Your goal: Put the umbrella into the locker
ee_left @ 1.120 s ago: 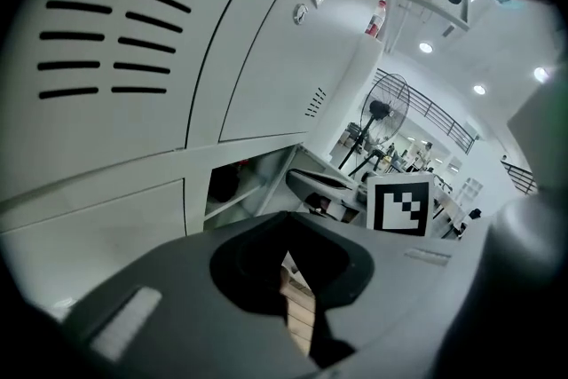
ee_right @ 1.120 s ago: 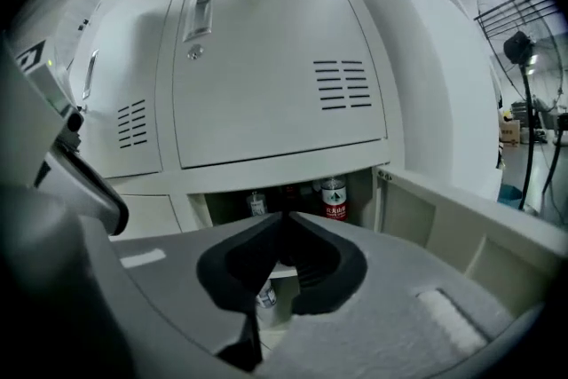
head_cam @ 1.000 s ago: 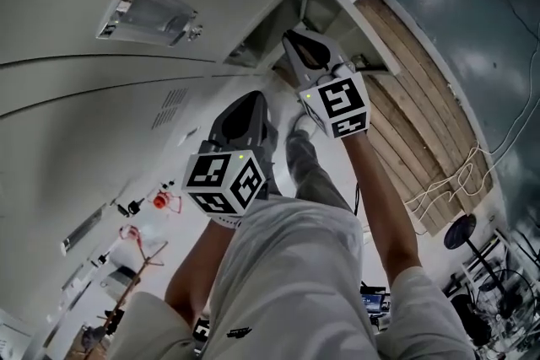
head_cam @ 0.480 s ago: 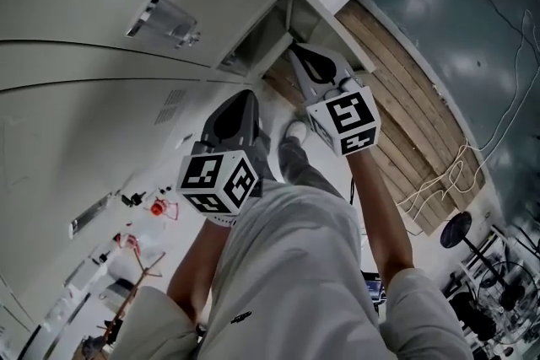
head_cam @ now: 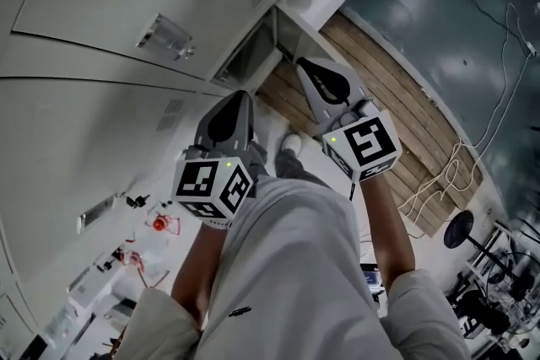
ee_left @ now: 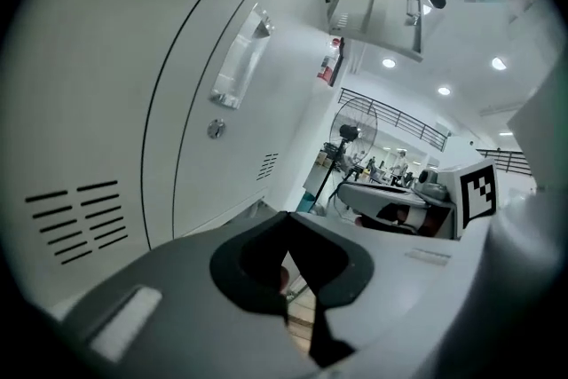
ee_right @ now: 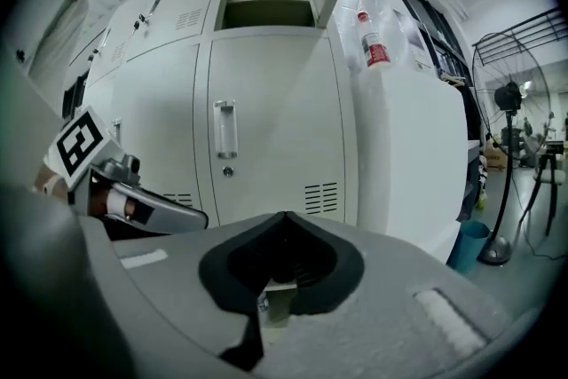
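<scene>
Your grey left gripper point(head_cam: 237, 97) and grey right gripper point(head_cam: 305, 65), centre frame: both clenched tight, gripping nothing, near white metal lockers point(head_cam: 101, 4).

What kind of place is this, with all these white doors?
Probably a workshop or lab hall with a locker area: a bank of white metal lockers, a big standing fan and loose cables lying about underfoot.

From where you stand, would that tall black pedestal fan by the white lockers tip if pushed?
Likely top-heavy: the tall black pedestal fan carries a wide cage head on a thin pole, so it may rock. Its round base looks broad, so a light nudge probably won't topple it.
</scene>
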